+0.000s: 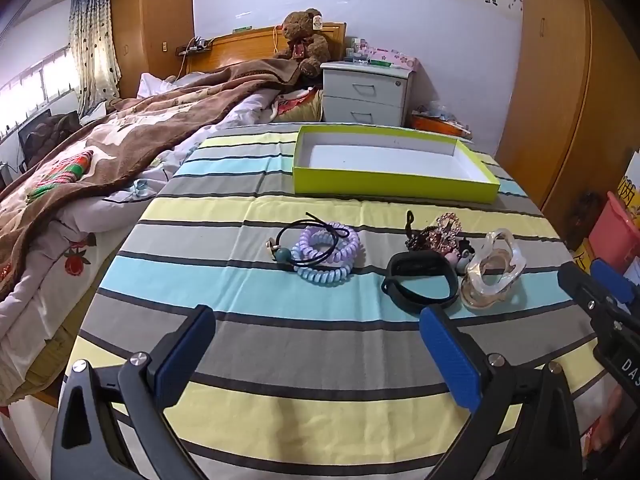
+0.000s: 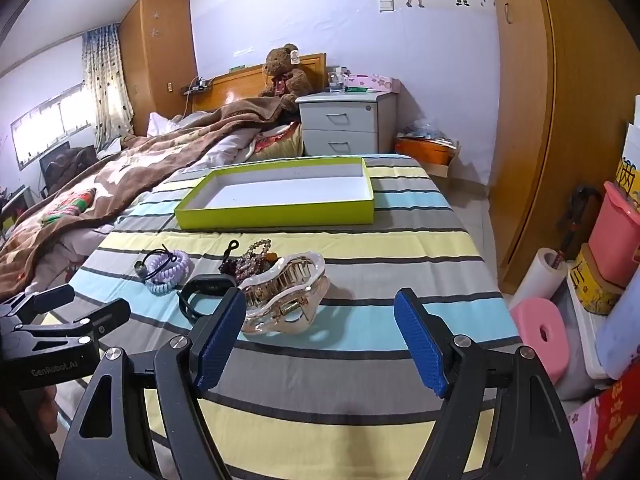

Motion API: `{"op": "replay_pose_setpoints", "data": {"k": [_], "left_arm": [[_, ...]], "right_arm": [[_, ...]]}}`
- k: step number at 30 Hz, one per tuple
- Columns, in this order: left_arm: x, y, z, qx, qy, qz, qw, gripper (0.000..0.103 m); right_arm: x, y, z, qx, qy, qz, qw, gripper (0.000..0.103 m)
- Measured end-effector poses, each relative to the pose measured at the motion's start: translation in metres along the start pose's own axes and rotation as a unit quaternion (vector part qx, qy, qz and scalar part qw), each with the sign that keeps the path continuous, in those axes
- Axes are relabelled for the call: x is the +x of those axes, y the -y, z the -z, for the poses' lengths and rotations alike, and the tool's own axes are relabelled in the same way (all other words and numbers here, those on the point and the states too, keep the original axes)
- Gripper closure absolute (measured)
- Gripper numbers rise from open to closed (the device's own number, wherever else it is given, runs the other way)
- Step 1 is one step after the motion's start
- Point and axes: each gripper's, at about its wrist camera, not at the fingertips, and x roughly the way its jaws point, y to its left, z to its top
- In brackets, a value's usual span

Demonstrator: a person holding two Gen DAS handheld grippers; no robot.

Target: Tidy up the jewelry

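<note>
On the striped cloth lie purple and blue coil hair ties with a black elastic point(image 1: 326, 252) point(image 2: 166, 270), a black wristband point(image 1: 420, 286) point(image 2: 204, 292), a beaded hair piece point(image 1: 438, 236) point(image 2: 254, 262) and a clear claw hair clip point(image 1: 492, 274) point(image 2: 286, 296). An empty lime-green box point(image 1: 394, 164) point(image 2: 280, 196) lies behind them. My left gripper point(image 1: 316, 352) is open, just in front of the hair ties and wristband. My right gripper point(image 2: 320, 340) is open, just in front of the claw clip. Both are empty.
A bed with a brown blanket point(image 1: 120, 148) lies to the left. A grey nightstand point(image 1: 366, 94) and a teddy bear point(image 1: 304, 38) stand behind the table. Wardrobes point(image 2: 532, 120) and stacked boxes point(image 2: 608, 264) are at the right.
</note>
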Motion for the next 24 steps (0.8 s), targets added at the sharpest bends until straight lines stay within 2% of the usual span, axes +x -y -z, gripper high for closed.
{"op": "replay_pose_setpoints", "data": {"k": [24], "left_arm": [[0.002, -0.013, 0.001, -0.029, 0.000, 0.012, 0.9995, 0.000]], "right_arm": [[-0.001, -0.019, -0.002, -0.018, 0.008, 0.010, 1.000, 0.027]]}}
